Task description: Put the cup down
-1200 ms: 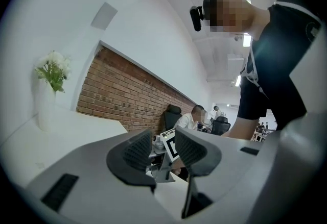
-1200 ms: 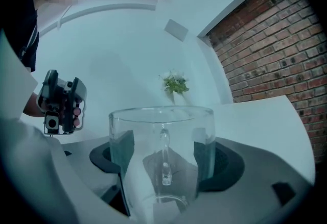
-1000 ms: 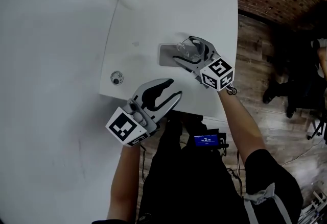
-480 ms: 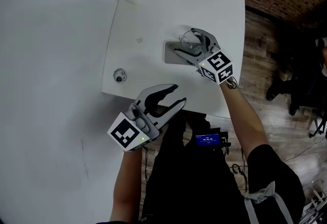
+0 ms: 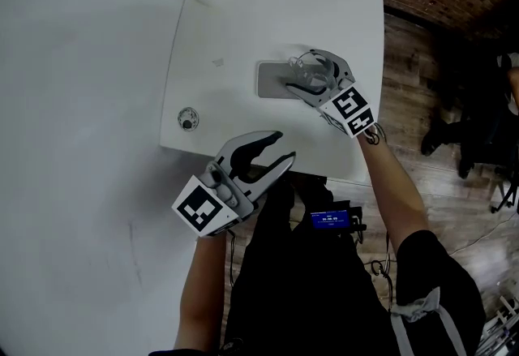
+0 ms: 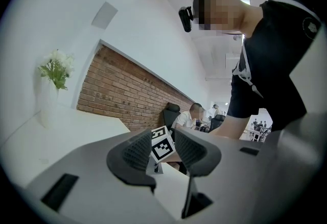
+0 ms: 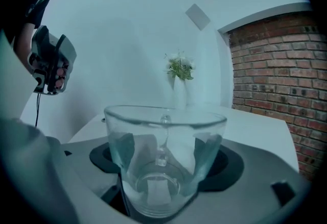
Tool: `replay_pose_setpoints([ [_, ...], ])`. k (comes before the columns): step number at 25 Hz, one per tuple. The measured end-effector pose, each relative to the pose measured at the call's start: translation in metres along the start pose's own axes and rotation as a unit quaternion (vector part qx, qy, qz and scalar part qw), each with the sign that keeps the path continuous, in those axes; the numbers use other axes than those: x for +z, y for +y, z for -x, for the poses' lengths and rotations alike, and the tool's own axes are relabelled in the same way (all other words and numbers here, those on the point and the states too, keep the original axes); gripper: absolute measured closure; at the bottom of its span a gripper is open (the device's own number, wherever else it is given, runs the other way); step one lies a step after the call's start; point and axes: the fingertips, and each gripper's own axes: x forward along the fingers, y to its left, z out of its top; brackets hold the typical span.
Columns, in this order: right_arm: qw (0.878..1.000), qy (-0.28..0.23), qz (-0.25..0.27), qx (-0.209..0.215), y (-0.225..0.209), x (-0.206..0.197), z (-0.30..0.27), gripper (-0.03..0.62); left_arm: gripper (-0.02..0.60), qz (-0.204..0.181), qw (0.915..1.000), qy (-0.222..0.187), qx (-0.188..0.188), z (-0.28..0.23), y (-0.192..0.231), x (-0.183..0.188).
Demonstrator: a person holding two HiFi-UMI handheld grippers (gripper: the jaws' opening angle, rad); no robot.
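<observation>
The white counter (image 5: 243, 22) is carrying a grey mat (image 5: 270, 80) near its right edge, and everything here is being placed from that mat. The left tongs (image 5: 280, 147) are hanging off the counter's near edge, well below the mat, with jaws standing wide apart and gripping nothing; only the other tool's marker cube is showing through the gap in the left gripper view (image 6: 162, 149). The right tongs (image 5: 298, 73) are reaching over the mat's right end and clamping the clear glass cup (image 5: 306, 66) by its sides. In the right gripper view (image 7: 163, 154) both pads are pressing the cup (image 7: 164, 162), which is sitting upright with its handle facing away. A small round fitting (image 5: 187, 118) is lying left of the mat. The setting-down step seems to be under way. Whether the base is touching the mat cannot be told, so the next move is likely calling for a level descent, then a gentle release.
</observation>
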Motion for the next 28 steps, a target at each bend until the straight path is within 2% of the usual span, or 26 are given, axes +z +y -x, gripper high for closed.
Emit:
replay_pose_setpoints([
  [5, 0.999, 0.029, 0.014, 0.000, 0.001, -0.019, 0.005, 0.185, 0.434, -0.004, 0.9996, 0.026, -0.005, 0.001, 0.001, -0.010],
  [10, 0.999, 0.040, 0.027, -0.001, 0.001, -0.024, -0.001, 0.203, 0.434, 0.002, 1.0000, 0.006, -0.004, -0.003, 0.002, -0.005],
  [16, 0.999, 0.043, 0.026, 0.000, 0.001, -0.022, -0.003, 0.203, 0.434, 0.003, 0.9999, 0.014, -0.002, -0.001, -0.001, -0.005],
  [23, 0.999, 0.044, -0.008, -0.011, -0.003, -0.026, 0.008, 0.200, 0.434, 0.006, 0.9999, 0.002, 0.010, -0.001, 0.005, -0.001],
  [28, 0.998, 0.039, -0.035, -0.025, -0.008, -0.027, 0.025, 0.200, 0.434, 0.009, 0.9999, -0.013, -0.004, 0.001, 0.002, 0.005],
])
